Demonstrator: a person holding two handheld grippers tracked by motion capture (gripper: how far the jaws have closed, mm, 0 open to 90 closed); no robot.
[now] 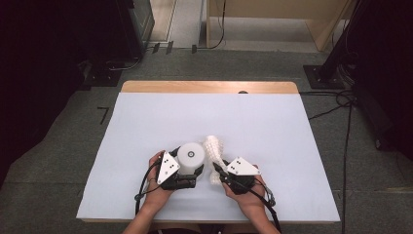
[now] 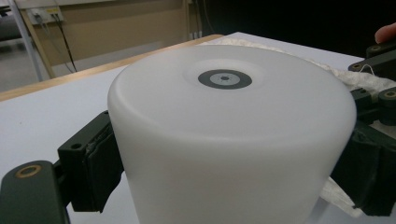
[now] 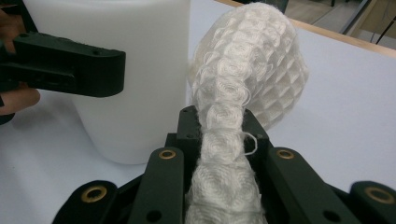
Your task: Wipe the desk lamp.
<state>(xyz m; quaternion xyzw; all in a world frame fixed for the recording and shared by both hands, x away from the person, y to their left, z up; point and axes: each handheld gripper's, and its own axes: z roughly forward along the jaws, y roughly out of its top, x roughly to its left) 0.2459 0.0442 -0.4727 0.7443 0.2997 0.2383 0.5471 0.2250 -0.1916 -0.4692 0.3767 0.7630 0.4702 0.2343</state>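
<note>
A white plastic cylinder (image 1: 190, 155) with a small dark ring on its top stands upright on the table near the front. My left gripper (image 1: 190, 166) is shut on it. In the left gripper view the cylinder (image 2: 233, 140) sits between the two pads (image 2: 100, 168), which press on its sides. A white waffle-textured cloth (image 1: 214, 148) is bunched just right of the cylinder. My right gripper (image 1: 217, 170) is shut on the cloth's lower end. In the right gripper view the cloth (image 3: 247, 79) rises from the closed jaws beside the cylinder (image 3: 140, 93).
The table (image 1: 272, 126) has a white cover, with a wooden strip (image 1: 209, 87) bare along its far edge. Cables (image 1: 336, 105) lie on the floor to the right, and dark equipment stands at both sides.
</note>
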